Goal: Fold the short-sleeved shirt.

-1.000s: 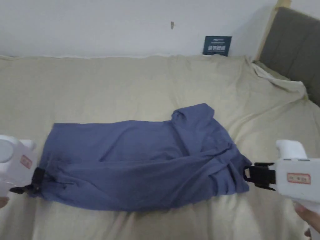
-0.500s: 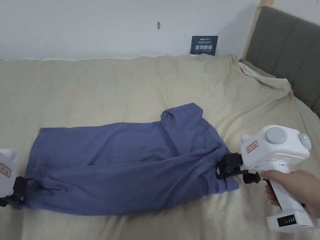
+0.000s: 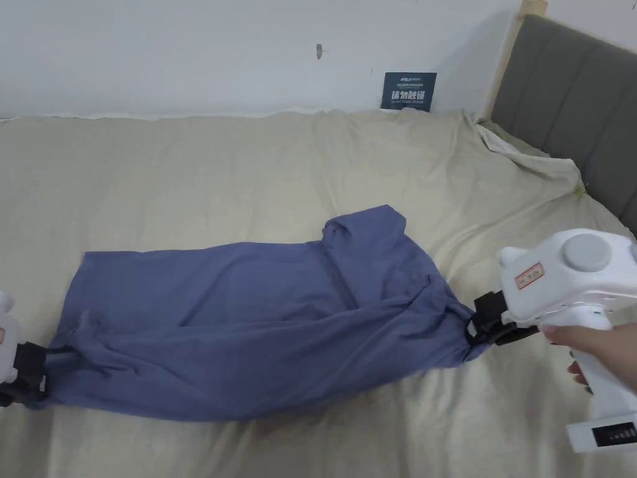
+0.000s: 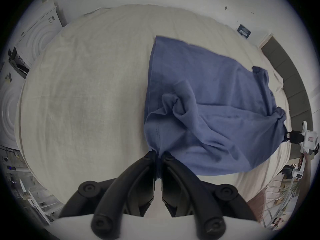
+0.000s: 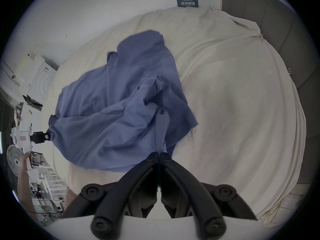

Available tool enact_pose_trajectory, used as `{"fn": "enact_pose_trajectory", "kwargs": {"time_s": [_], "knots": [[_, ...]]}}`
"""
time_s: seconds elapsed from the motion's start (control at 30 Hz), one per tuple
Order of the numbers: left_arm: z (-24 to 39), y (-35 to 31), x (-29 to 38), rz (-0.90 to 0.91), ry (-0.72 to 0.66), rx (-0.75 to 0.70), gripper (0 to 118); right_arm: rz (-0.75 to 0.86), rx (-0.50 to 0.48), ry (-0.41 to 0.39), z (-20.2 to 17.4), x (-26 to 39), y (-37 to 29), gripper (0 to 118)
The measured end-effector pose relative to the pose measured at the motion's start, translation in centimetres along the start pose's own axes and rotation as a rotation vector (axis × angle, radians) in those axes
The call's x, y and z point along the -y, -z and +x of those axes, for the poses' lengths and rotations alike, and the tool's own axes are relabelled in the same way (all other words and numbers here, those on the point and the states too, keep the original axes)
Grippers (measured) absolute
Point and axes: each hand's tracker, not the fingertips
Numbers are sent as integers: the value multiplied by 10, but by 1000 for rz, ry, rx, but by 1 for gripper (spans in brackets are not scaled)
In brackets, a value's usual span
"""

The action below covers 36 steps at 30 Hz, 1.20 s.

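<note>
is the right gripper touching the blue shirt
Touching. In the right gripper view the right gripper has both jaws closed on a bunched edge of the blue shirt; the head view shows the same pinch.

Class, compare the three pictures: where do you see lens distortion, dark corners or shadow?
Head view: straight lines, even soft light, faint shadow under the shirt near edge. Left gripper view: fisheye, the bed bulges, black corners, left gripper looms large. Right gripper view: same fisheye ring, right gripper looms, soft shadow beside the shirt.

bare bed sheet (image 3: 249,168) all around; headboard (image 3: 572,106) at far right
</note>
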Motion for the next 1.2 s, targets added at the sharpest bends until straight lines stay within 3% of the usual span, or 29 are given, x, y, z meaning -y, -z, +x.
{"fn": "enact_pose_trajectory", "kwargs": {"time_s": [0.17, 0.3, 0.4, 0.63, 0.8, 0.97, 1.0, 1.03, 1.1, 1.13, 1.2], "knots": [[-4, -44, 16, 46, -1, 57, 7, 53, -8, 0, 9, 20, -52, 1], [-8, -60, 53, 55, -1, 91, 7, 72, -95, 91, 24, 59, -77, 1], [-5, -56, 89, 26, -22, 110, 7, 41, -56, 45, 22, 95, -78, 1], [-48, -51, 131, 31, -104, 143, 7, 13, -82, 106, 49, 145, -86, 1], [-55, -32, 151, -31, -131, 142, 7, -32, -93, 172, 71, 163, -60, 1], [-34, -12, 172, -57, -116, 108, 8, -120, -23, 121, 62, 180, -19, 2], [-44, 0, 173, -47, -123, 109, 12, -126, -30, 139, 63, 183, -16, 5], [-45, -3, 174, -32, -119, 99, 28, -125, -25, 158, 64, 186, -17, 29], [-47, -11, 176, -3, -73, 35, 74, -121, 66, 181, 65, 190, -24, 82], [-55, -18, 177, 3, -55, 7, 96, -99, 125, 162, 62, 190, -30, 93], [-63, -27, 178, 18, -26, -6, 102, -63, 240, 84, 55, 189, -41, 93]]}}
